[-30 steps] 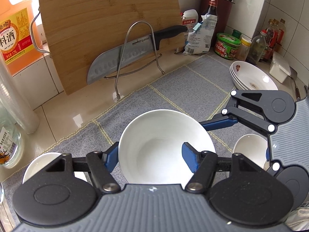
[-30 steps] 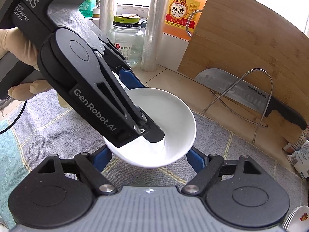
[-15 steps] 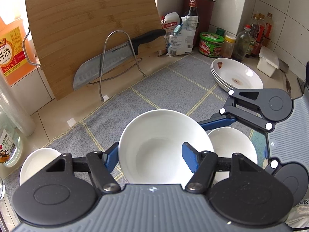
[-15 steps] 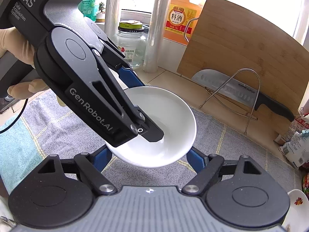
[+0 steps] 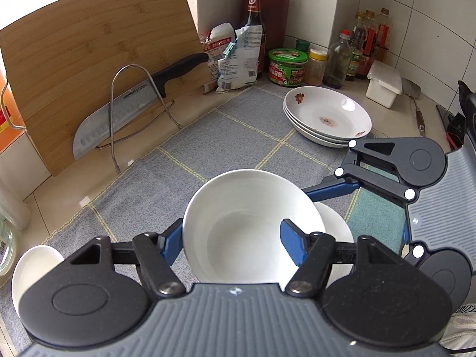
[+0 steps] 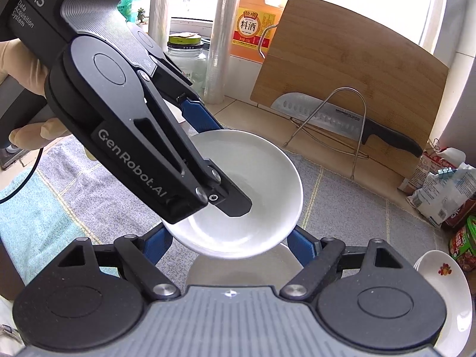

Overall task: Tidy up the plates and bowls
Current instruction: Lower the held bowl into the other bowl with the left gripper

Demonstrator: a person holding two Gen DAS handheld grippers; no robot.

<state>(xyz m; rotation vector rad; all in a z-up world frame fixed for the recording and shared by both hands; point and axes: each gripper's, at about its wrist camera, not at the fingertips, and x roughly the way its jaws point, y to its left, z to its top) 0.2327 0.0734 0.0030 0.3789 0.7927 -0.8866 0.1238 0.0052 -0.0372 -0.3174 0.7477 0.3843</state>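
My left gripper (image 5: 232, 238) is shut on the rim of a white bowl (image 5: 247, 226) and holds it above the grey mat (image 5: 232, 136). The same bowl (image 6: 253, 190) shows in the right wrist view, gripped by the left gripper (image 6: 235, 187). A second white bowl (image 5: 336, 226) sits on the mat just under and right of the held one; it also shows in the right wrist view (image 6: 238, 270), between my right gripper's fingers. My right gripper (image 6: 229, 244) is open around it and shows in the left wrist view (image 5: 333, 190). A third white bowl (image 5: 32, 270) lies at the left.
A stack of flowered plates (image 5: 327, 116) sits on the mat at the back right. A cutting board (image 5: 89, 59) and a cleaver on a wire rack (image 5: 131, 98) stand at the back. Bottles, jars and bags (image 5: 285, 65) crowd the corner. An orange jug (image 6: 255, 20) stands by the window.
My left gripper has carried the held bowl to the right, over the second bowl beside the right gripper. The plate stack has come nearer in view.
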